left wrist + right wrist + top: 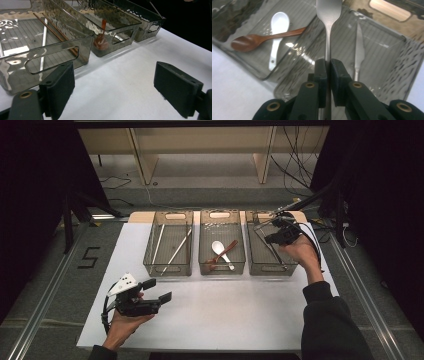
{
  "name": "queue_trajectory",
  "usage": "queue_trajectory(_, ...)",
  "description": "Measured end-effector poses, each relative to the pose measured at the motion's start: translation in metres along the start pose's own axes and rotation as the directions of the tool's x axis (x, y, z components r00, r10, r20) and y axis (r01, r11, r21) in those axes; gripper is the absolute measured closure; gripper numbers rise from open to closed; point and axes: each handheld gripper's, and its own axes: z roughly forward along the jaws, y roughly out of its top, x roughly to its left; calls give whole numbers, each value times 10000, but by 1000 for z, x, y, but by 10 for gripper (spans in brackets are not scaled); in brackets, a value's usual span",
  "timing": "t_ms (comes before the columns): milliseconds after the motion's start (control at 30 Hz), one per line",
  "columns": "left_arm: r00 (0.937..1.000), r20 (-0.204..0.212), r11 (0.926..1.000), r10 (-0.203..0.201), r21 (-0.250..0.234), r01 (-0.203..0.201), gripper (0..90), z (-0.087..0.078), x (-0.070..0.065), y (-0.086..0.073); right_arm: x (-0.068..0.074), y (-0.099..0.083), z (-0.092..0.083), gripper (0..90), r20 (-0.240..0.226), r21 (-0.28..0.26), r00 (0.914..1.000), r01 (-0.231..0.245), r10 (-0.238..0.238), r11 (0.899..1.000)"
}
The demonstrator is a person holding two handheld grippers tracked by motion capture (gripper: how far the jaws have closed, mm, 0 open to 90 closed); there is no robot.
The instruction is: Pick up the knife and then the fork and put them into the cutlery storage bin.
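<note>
A: What is the biggest thing here?

B: The white, smooth table (210, 315). On it stand three smoky transparent plastic bins with ribbed floors and handle slots. I take the middle bin (222, 266) as landmark.

A: What is inside it?

B: A glossy brown wooden spoon (257, 40) crossing a white ceramic spoon (277, 30).

A: And the right gripper (328, 65)?

B: It hangs over the bin to the right of the middle bin (394, 72). Its black pads are clamped on the thin shaft of a matte metal fork (327, 22). A slim metal knife (359, 50) lies below in that bin.

A: The left gripper (113, 87)?

B: Its jaws stand wide apart, holding nothing, above the table in front of the bin left of the middle bin (37, 50).
</note>
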Motion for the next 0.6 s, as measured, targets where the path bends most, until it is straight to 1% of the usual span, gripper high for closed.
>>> queue_trajectory(167,10000,7,10000,-6,-7,6,167,0,0,0,-7,1,3,846,214,-78,9997,-135,137,9999)
queue_trajectory(333,10000,10,10000,-1,-3,1,167,0,0,0,-12,-1,9,845,482,24,9986,-215,213,9998)
queue_trajectory(600,10000,6,10000,4,2,-4,167,0,0,0,-20,-4,13,845,702,8,9972,-262,260,9997)
